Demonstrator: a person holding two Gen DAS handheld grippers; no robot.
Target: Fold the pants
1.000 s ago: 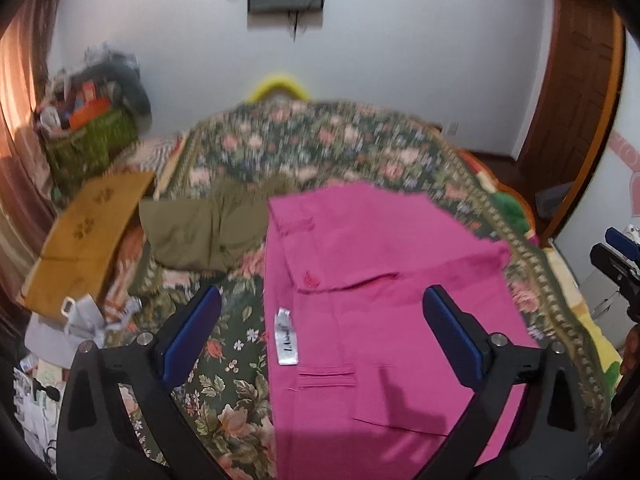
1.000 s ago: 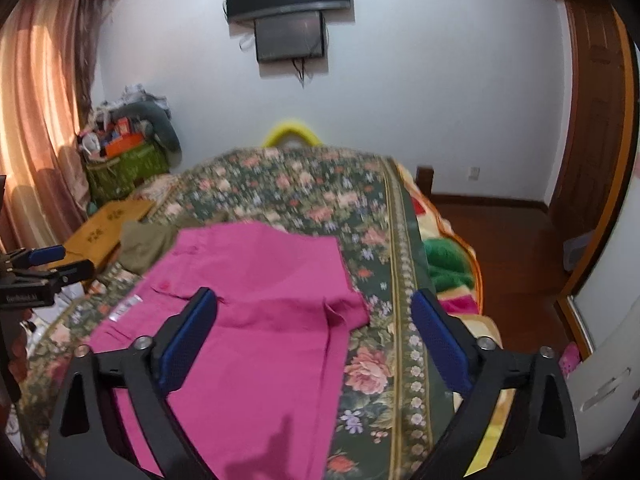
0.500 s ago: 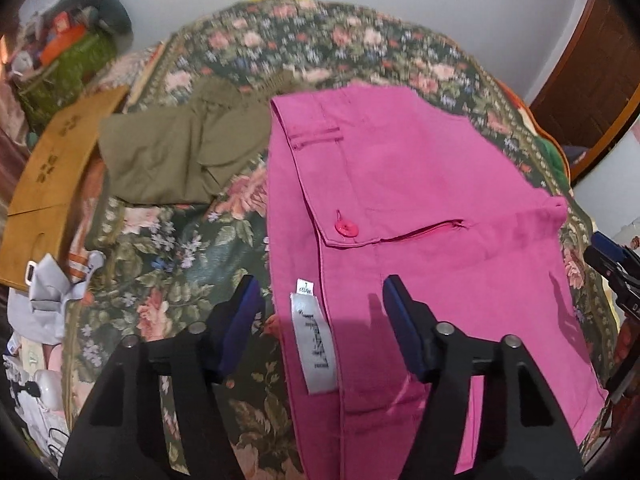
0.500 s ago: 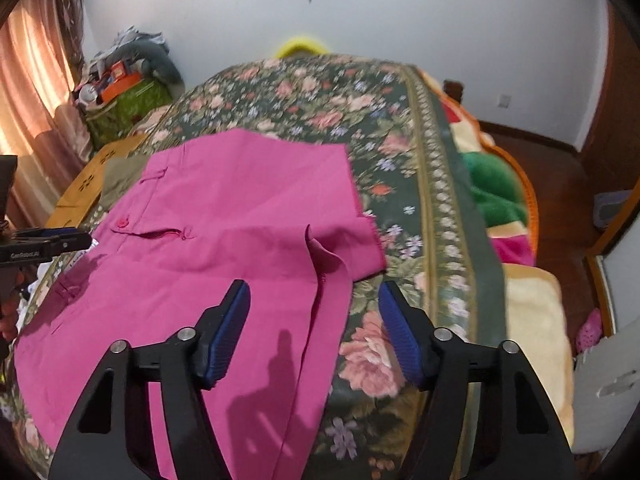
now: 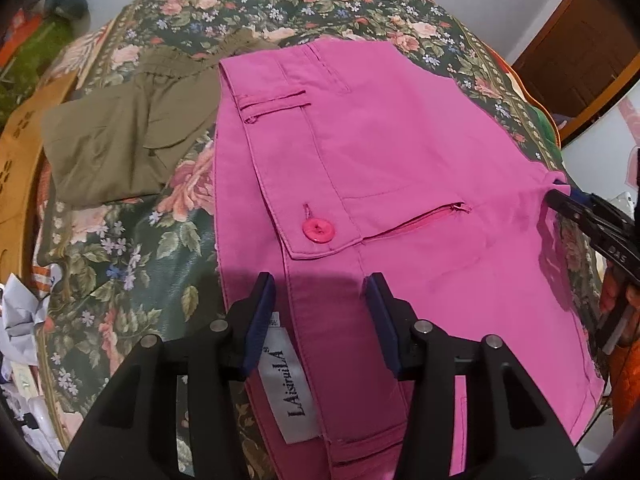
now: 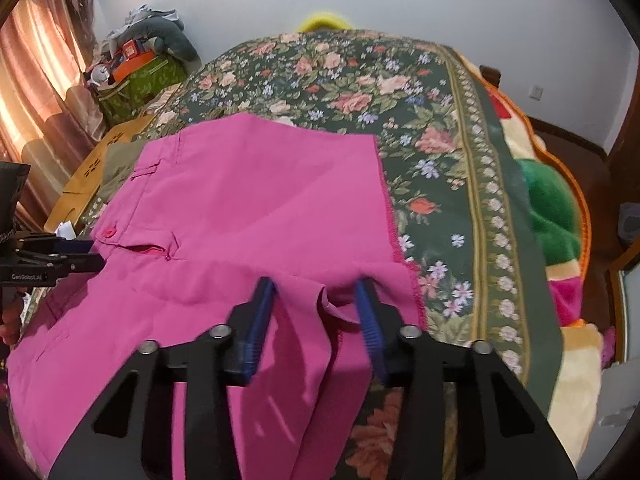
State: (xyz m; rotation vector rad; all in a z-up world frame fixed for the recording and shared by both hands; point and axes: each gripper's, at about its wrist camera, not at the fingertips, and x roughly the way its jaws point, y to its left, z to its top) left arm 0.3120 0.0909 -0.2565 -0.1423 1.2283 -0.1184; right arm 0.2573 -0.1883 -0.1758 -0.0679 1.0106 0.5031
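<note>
Both grippers lowered and narrowed since earlier: left gripper (image 5: 320,280) part-open astride waistband, right gripper (image 6: 316,282) part-open astride crotch bunch, nothing clamped; pants (image 5: 400,152) flat on bed (image 6: 360,68); grasp step, closing next.

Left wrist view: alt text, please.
Open left gripper straddles the waistband of pink pants beside a white brand label, on a floral bedspread. Olive garment lies left; right gripper at the pants' far edge.
</note>
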